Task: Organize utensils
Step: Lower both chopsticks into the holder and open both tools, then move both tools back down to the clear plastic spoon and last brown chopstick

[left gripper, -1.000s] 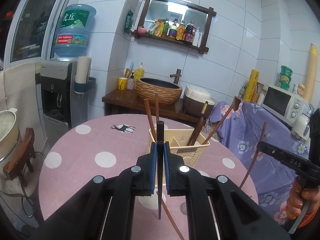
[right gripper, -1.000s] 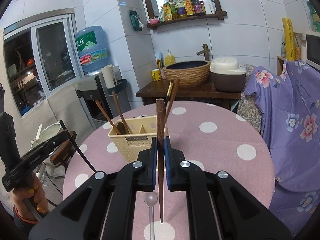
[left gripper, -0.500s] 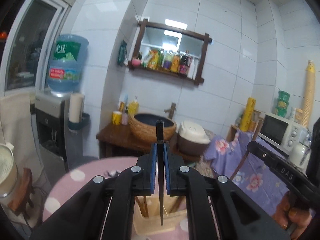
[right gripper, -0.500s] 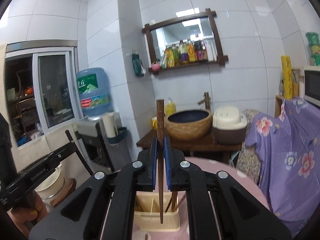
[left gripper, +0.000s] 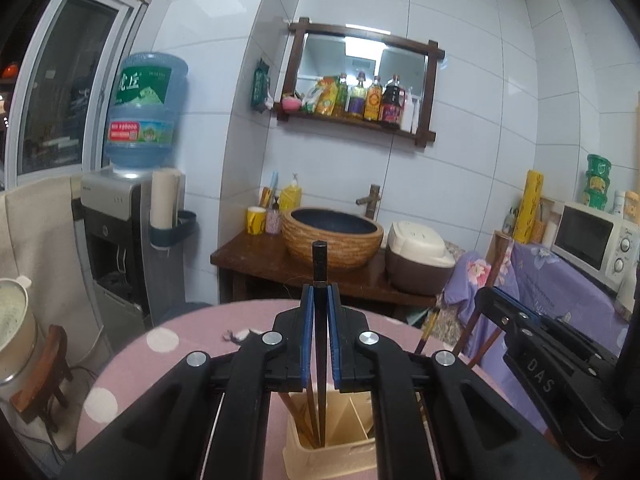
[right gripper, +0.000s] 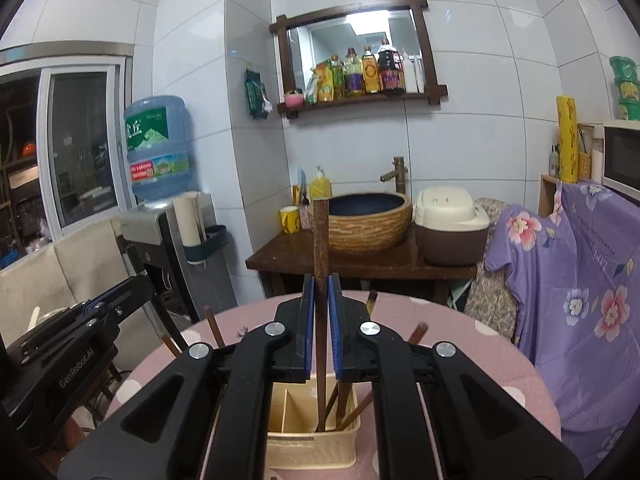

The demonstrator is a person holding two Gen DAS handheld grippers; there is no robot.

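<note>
My left gripper (left gripper: 320,294) is shut on a black chopstick (left gripper: 319,264) held upright. Its lower end reaches down into the left compartment of the cream basket (left gripper: 332,458), beside several brown chopsticks (left gripper: 300,412). My right gripper (right gripper: 320,284) is shut on a brown chopstick (right gripper: 321,236), also upright. Its tip hangs in the right compartment of the basket (right gripper: 312,454), among other brown chopsticks (right gripper: 342,400). Each gripper shows in the other's view: the right gripper (left gripper: 496,300) on the right, the left gripper (right gripper: 116,304) on the left.
The basket stands on a round pink table (right gripper: 460,340) with white dots. Behind it is a wooden stand with a woven basin (left gripper: 332,236) and a rice cooker (left gripper: 420,256). A water dispenser (left gripper: 116,240) is at the left, purple floral cloth (right gripper: 580,280) at the right.
Both grippers rose and moved forward over the basket, each keeping its chopstick. The basket went from ahead of the fingers to right below them, and the chopstick tips now hang inside it.
</note>
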